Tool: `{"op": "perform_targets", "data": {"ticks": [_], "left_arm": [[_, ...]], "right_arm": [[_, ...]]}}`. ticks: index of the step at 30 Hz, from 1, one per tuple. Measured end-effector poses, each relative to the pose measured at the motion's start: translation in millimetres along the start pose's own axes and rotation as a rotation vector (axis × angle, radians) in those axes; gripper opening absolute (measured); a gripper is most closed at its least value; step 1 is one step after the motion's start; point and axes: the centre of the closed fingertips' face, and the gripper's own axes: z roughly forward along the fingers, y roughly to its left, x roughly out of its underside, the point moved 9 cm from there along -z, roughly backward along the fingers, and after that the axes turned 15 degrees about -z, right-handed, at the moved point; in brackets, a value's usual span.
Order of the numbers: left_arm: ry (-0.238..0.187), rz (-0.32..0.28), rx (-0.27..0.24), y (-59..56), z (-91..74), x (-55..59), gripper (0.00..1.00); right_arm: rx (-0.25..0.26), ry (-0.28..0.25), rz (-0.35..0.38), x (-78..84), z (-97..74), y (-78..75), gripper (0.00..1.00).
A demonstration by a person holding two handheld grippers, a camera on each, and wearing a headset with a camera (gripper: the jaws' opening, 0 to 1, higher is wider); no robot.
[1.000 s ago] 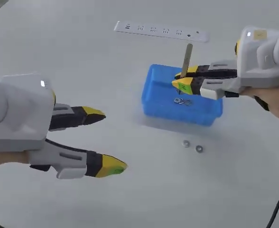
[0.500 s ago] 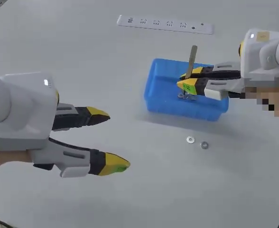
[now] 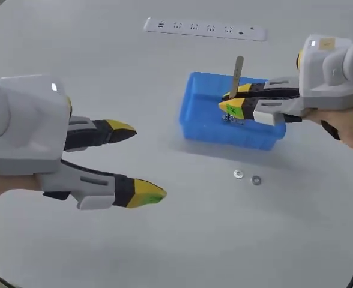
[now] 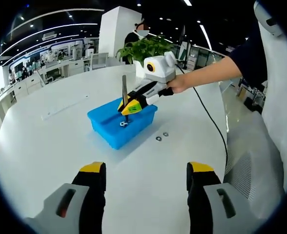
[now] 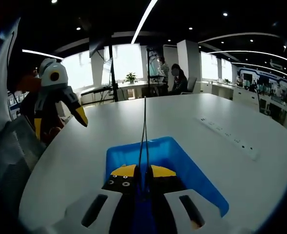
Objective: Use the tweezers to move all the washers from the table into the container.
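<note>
In the head view the right gripper (image 3: 230,107) is at the centre right, over the blue container (image 3: 205,133). Its jaws are pressed narrow on the tweezers (image 3: 238,72), which stand almost upright. The lower tips of the tweezers are partly covered by the jaws. At the tips, inside the container, there is something small and grey, too small to tell clearly. Two washers (image 3: 238,174) lie close together on the table (image 3: 164,252), just below the container. At the left, the left gripper (image 3: 145,162) has its jaws wide apart and holds nothing; its body is cut off by the frame edge.
</note>
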Motion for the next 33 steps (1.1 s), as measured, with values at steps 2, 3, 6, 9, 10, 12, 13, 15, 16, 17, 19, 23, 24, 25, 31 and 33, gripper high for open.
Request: {"op": "perform_targets", "data": {"ticks": [2,3,6,9,10,12,13,15,16,17,19,23,24,25,31,33], "left_arm": [[-0.010,0.019,0.003,2.6,3.2,-7.7,0.72],[-0.019,0.031,0.003,5.1,6.7,-14.1,0.72],[-0.037,0.071,0.011,10.5,17.3,-32.5,0.70],[-0.058,0.095,0.024,19.2,37.7,-58.1,0.70],[-0.062,0.102,0.027,21.3,42.9,-63.8,0.70],[-0.081,0.121,0.035,25.0,54.5,-78.0,0.69],[-0.092,0.120,0.044,26.0,58.9,-83.5,0.68],[-0.116,0.106,0.060,27.0,66.8,-93.7,0.65],[-0.131,0.111,0.070,26.3,70.7,-98.7,0.64],[-0.138,0.115,0.074,25.8,72.9,-101.6,0.63],[-0.157,0.126,0.093,24.0,77.2,-108.4,0.61],[-0.179,0.134,0.109,24.3,83.5,-119.1,0.52],[-0.178,0.139,0.110,24.4,84.6,-120.7,0.48],[-0.178,0.146,0.116,24.4,85.8,-122.8,0.45],[-0.200,0.154,0.143,24.0,87.3,-130.4,0.39],[-0.197,0.167,0.151,26.4,87.6,-130.7,0.34]], "right_arm": [[0.000,0.000,-0.003,-0.6,-0.2,0.0,0.10],[-0.001,-0.002,0.001,-1.0,-0.2,0.2,0.10],[-0.006,0.001,-0.005,-2.6,-0.1,1.6,0.10],[-0.012,0.004,-0.015,-5.0,-0.7,3.3,0.10],[-0.012,0.006,-0.019,-5.6,-1.2,3.4,0.10],[-0.013,0.007,-0.024,-7.3,-3.0,3.4,0.10],[-0.012,0.008,-0.028,-8.0,-3.7,3.4,0.10],[-0.011,0.006,-0.034,-10.0,-6.1,3.0,0.10],[-0.011,0.005,-0.035,-10.9,-6.9,3.0,0.10],[-0.010,0.003,-0.041,-12.6,-8.0,3.1,0.10],[-0.013,0.002,-0.048,-14.6,-9.2,3.4,0.10],[-0.018,0.002,-0.058,-15.2,-9.3,3.8,0.10],[-0.020,0.004,-0.060,-15.0,-9.2,4.1,0.10],[-0.022,0.006,-0.062,-14.8,-9.1,4.5,0.10],[-0.031,0.010,-0.068,-15.2,-9.2,6.9,0.10],[-0.033,0.010,-0.070,-15.9,-9.4,7.3,0.10]]}}
